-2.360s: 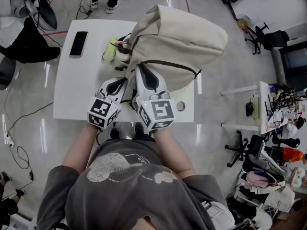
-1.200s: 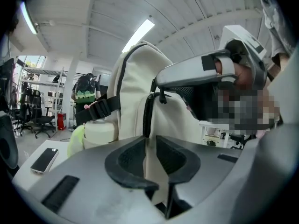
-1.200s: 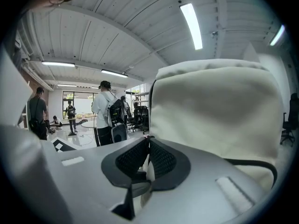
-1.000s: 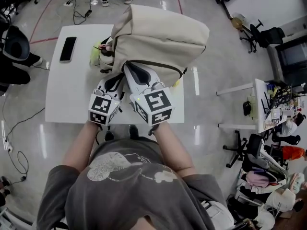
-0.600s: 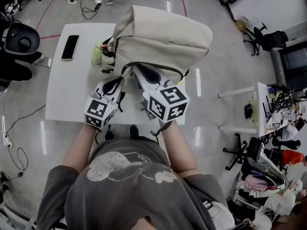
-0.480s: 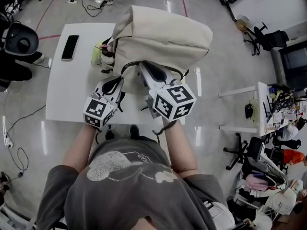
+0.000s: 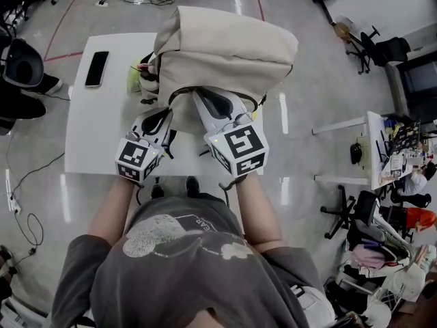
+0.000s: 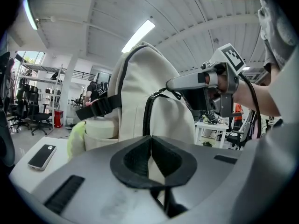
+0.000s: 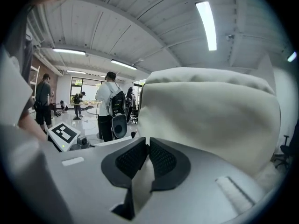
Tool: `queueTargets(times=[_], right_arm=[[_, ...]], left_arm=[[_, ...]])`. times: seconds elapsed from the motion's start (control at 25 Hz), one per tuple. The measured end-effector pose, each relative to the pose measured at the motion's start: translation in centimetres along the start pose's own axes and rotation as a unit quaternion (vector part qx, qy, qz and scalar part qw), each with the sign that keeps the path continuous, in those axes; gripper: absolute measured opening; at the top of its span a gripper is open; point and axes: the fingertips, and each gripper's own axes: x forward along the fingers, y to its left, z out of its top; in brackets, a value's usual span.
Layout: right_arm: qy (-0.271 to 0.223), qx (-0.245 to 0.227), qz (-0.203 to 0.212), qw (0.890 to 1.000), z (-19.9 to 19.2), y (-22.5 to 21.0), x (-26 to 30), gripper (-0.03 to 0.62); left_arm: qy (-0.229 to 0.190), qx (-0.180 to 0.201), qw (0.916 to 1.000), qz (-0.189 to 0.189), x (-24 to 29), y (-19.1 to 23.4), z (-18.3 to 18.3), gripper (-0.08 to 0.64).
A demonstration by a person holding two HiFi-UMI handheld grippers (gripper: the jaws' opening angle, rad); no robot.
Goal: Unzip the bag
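A cream backpack (image 7: 225,46) stands upright on the white table (image 7: 102,128). Its dark zipper (image 8: 147,120) runs down the side that faces me. My left gripper (image 7: 164,115) is low at the bag's near left corner. Its jaws (image 8: 150,138) are shut, with cream bag fabric showing between the pads. My right gripper (image 7: 205,96) is higher on the same side, on the zipper line. In the left gripper view the right gripper's tips (image 8: 168,85) meet the zipper's upper end. Its jaws (image 9: 147,144) are almost shut on a thin cream strip, the zipper pull.
A black phone (image 7: 95,68) lies at the table's far left. A yellow-green item (image 7: 134,77) sits beside the bag, under a black strap (image 8: 100,105). People (image 9: 107,106) stand beyond the table. A desk (image 7: 379,149) and office chairs are at the right.
The right gripper has shifted a little to the right along the zipper line and its marker cube has turned. The left gripper has stayed at the bag's corner.
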Motion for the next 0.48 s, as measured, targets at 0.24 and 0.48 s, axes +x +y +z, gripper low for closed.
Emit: queueTargets(times=[0.24,0.48], right_arm=[[-0.011,-0.029,-0.001,1.000,0.6,-0.3,0.4,0.027],[-0.039,-0.048,0.006,0.998,3.4,0.1,0.3,0.026]], left_arm=[[0.002,0.007,1.0000,0.001,0.0,-0.1,-0.1,0.014],[-0.001,0.000,1.0000,0.005,-0.2,-0.2,0.0,0.013]])
